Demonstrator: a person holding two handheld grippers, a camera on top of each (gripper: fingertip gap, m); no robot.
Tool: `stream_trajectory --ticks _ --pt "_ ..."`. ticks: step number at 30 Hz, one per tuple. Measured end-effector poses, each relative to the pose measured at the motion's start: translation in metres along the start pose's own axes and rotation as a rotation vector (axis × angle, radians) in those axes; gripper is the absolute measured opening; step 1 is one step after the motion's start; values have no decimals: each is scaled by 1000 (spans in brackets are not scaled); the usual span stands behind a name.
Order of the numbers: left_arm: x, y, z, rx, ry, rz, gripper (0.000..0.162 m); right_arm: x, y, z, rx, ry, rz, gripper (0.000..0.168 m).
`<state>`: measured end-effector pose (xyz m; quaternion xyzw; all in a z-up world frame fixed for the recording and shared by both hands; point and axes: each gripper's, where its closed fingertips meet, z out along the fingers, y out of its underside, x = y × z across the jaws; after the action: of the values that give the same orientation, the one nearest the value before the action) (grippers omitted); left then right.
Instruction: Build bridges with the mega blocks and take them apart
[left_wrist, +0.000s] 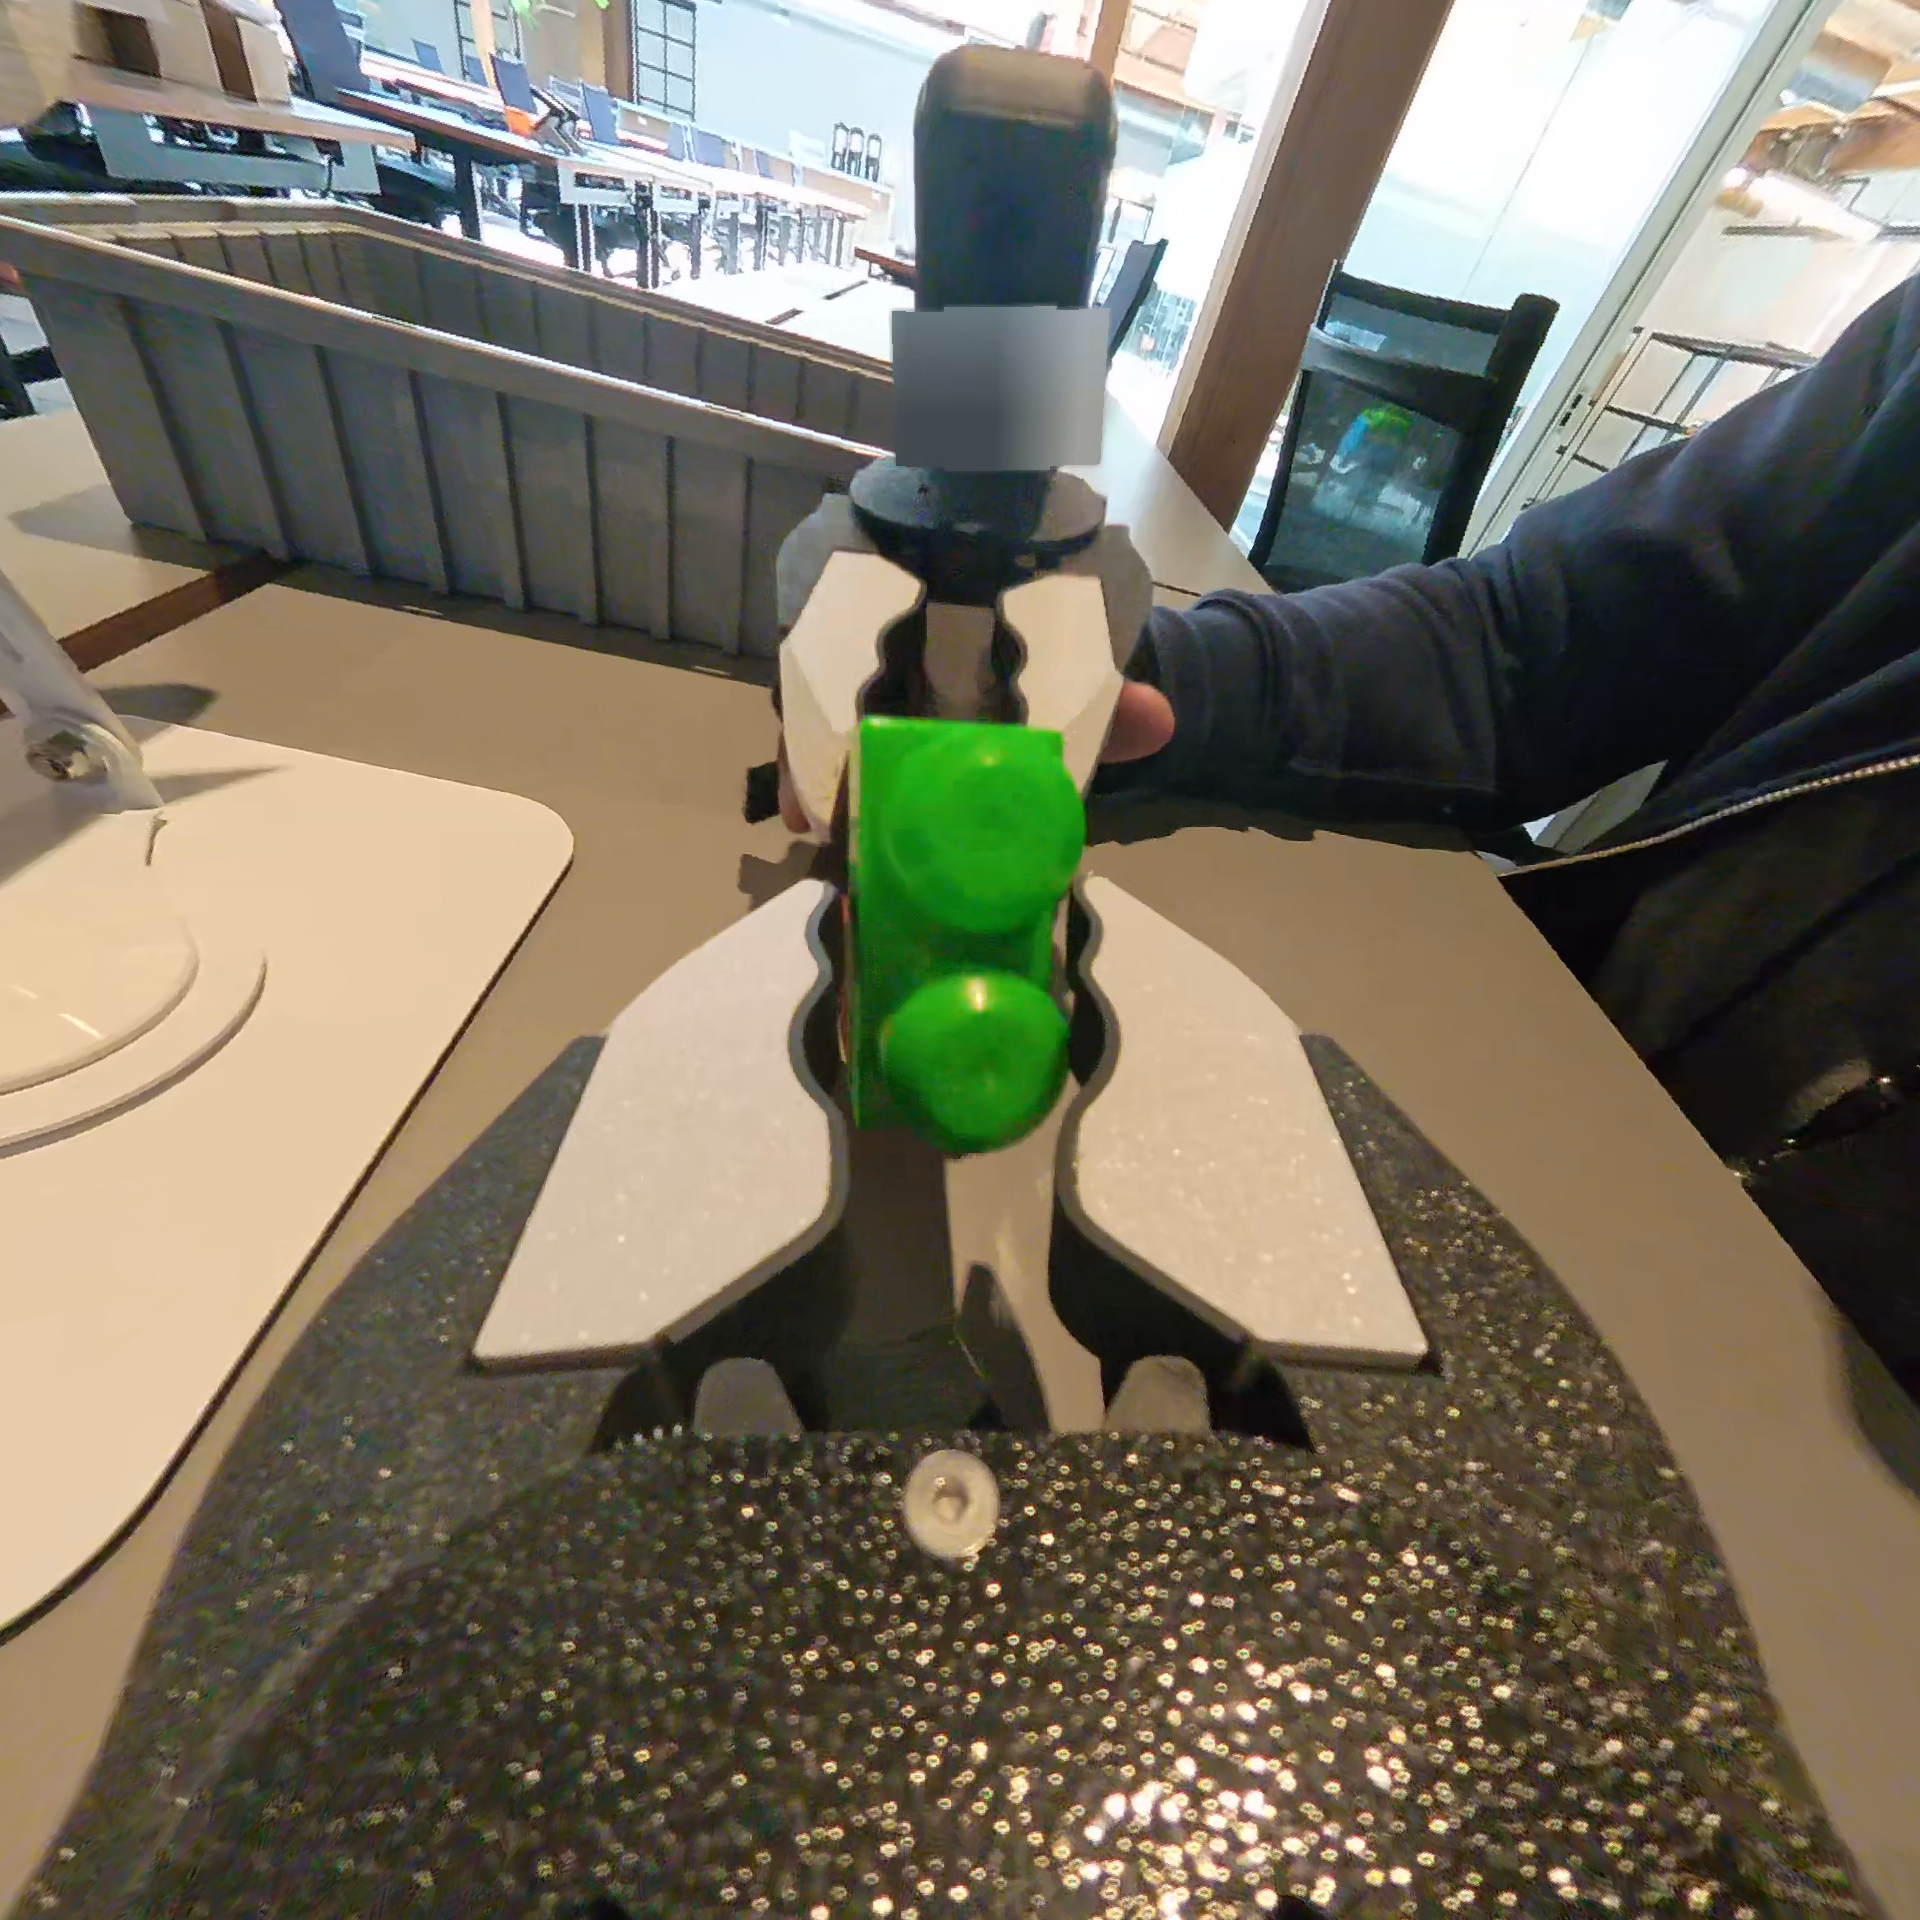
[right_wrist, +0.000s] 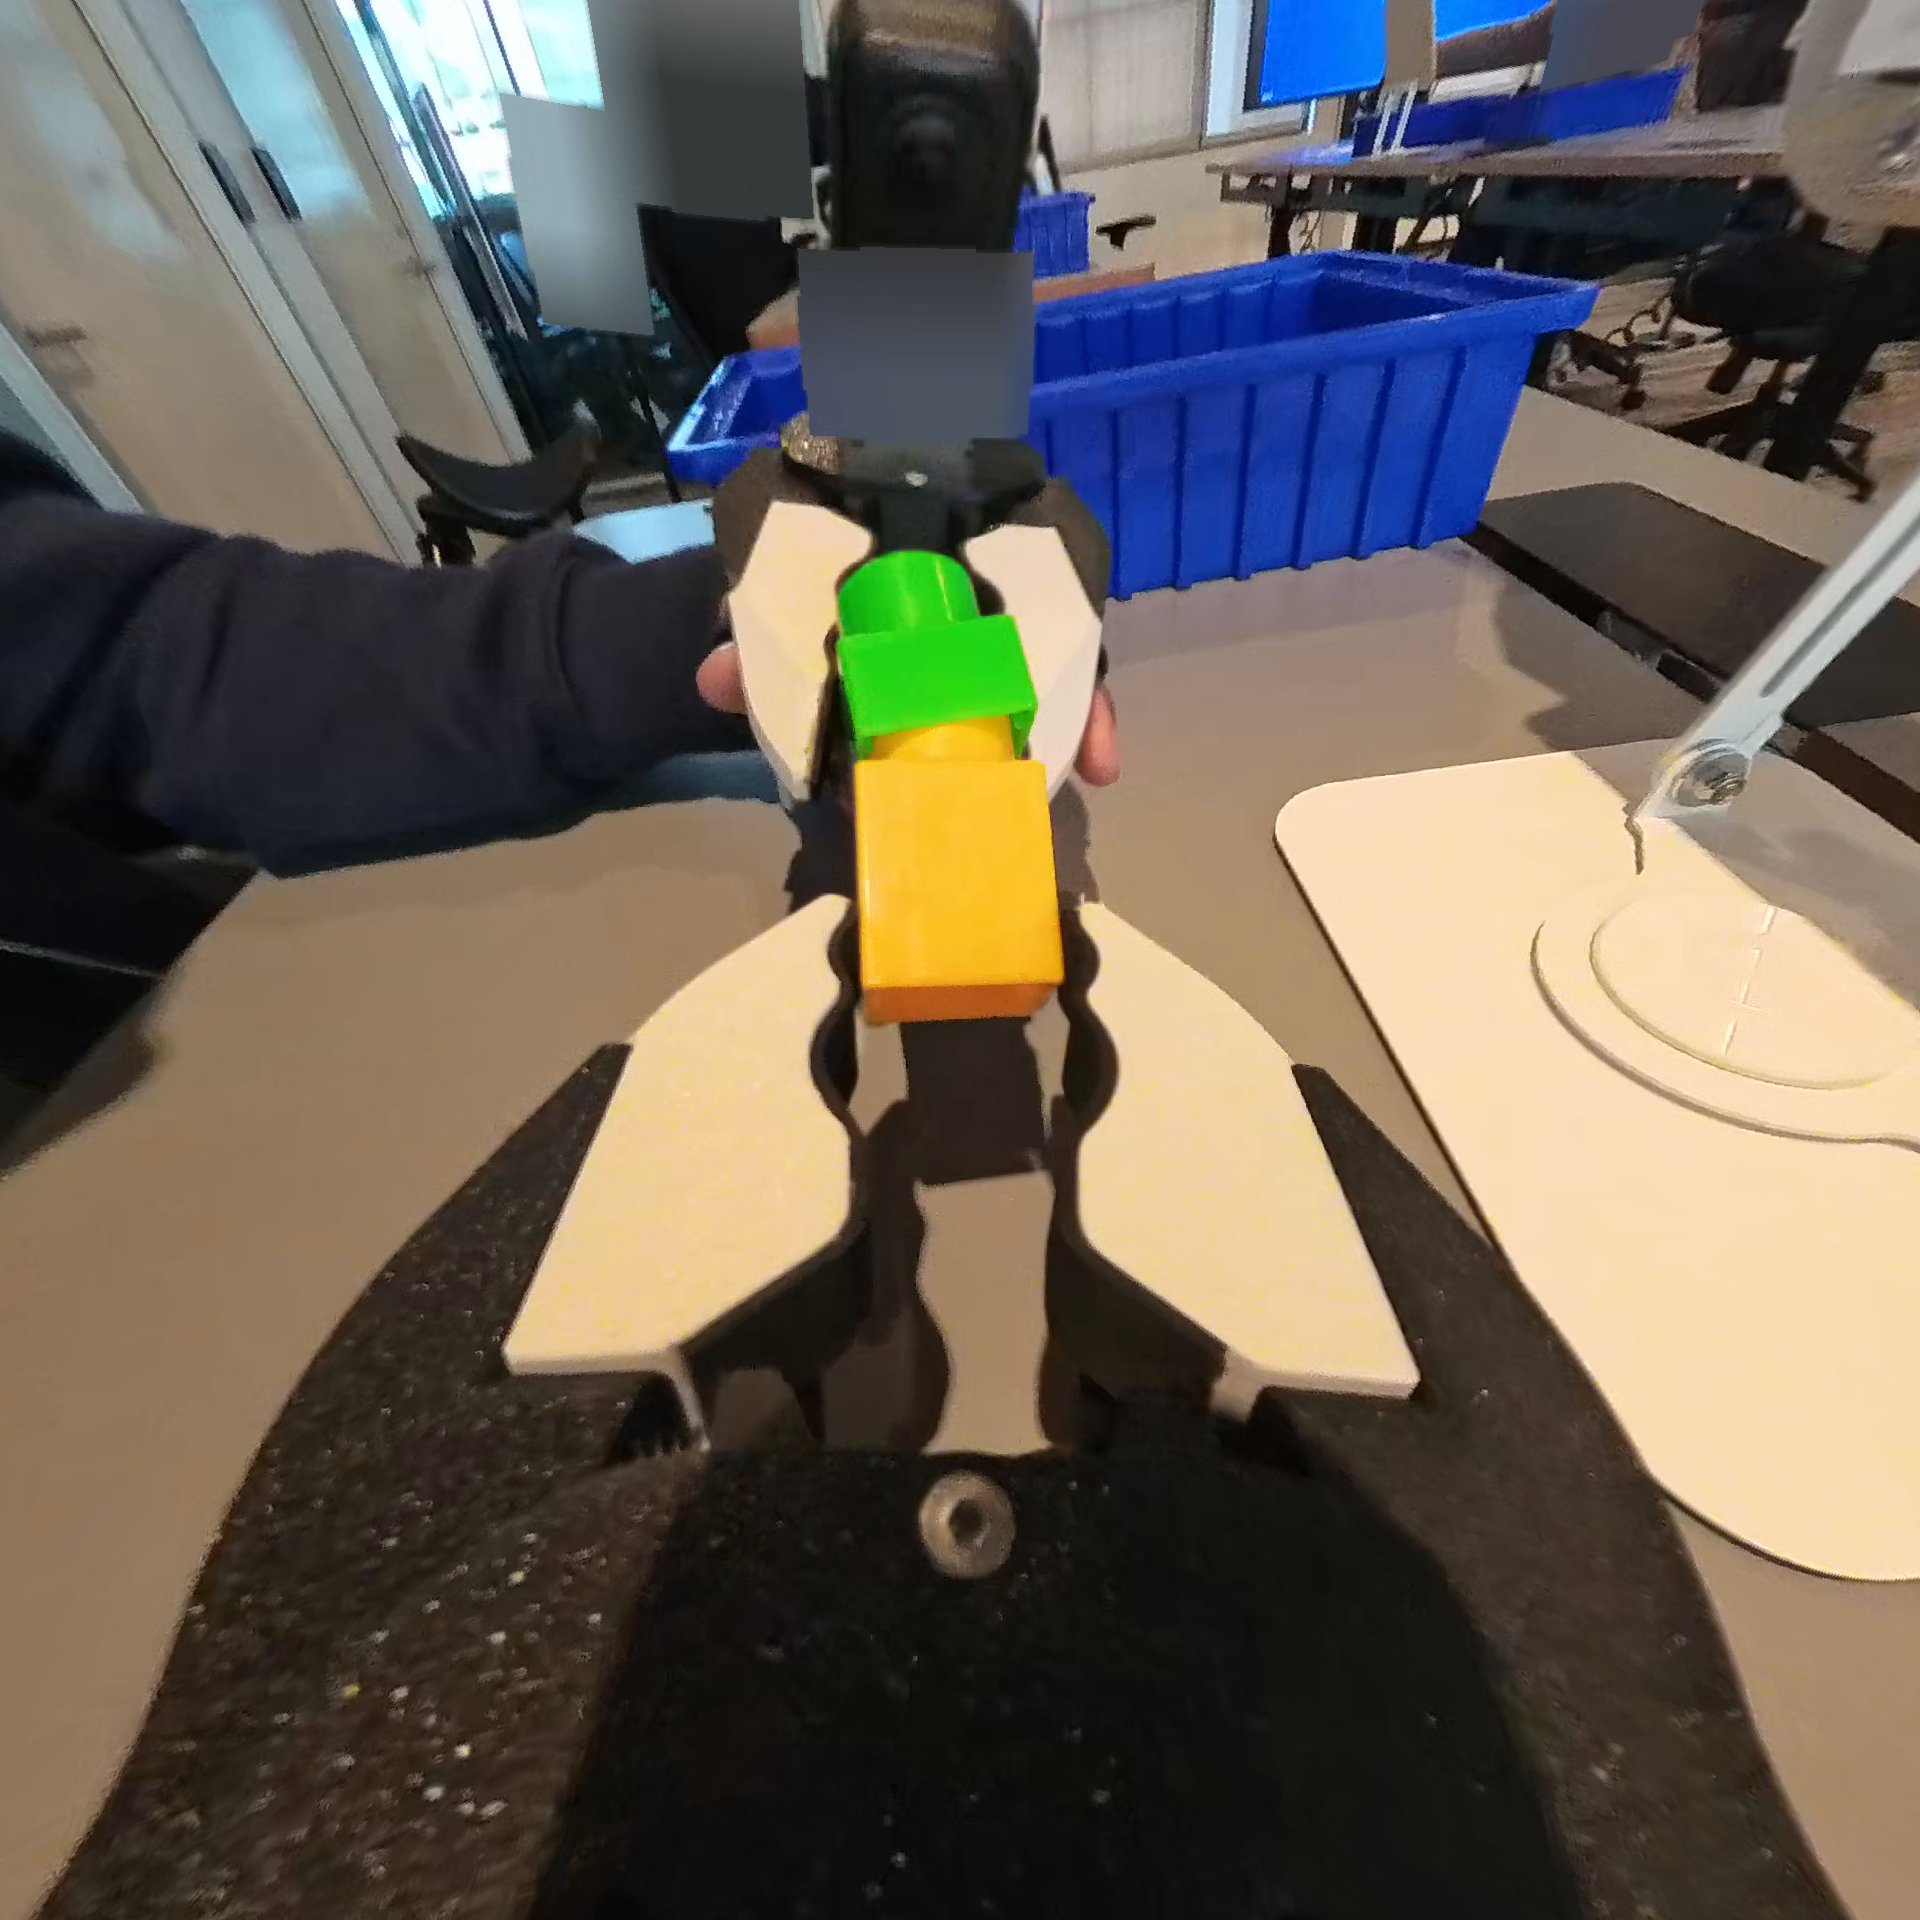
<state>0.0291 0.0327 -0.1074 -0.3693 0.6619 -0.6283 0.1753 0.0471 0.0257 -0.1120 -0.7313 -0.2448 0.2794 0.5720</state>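
Note:
My left gripper is shut on a green block whose two studs face the camera. It is held above the grey table. My right gripper faces it from behind the block. In the right wrist view, my right gripper is shut on a yellow block. The yellow block's stud enters the underside of the green block, with a gap showing between the two bodies. The left gripper grips the green block at the far end. The yellow block is hidden in the left wrist view.
A white lamp base lies on the table to the left, also in the right wrist view. Blue bins stand behind. A grey slatted box is at the back. The person's dark sleeves reach in. The tips of both grippers are at nearly the same place.

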Motion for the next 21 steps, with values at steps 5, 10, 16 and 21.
stream_trajectory --ticks 5,10,16,21 --pt "1 0 0 2 -5 29 36 -3 3 2 -25 -11 -9 36" --pt "0 2 1 -17 -31 75 36 -2 5 2 -43 -16 5 37" --pt "0 -6 -3 44 -41 110 34 -3 6 3 -53 -15 -5 36" --pt "0 -8 -3 58 -29 101 34 -4 4 3 -47 -8 -29 36"
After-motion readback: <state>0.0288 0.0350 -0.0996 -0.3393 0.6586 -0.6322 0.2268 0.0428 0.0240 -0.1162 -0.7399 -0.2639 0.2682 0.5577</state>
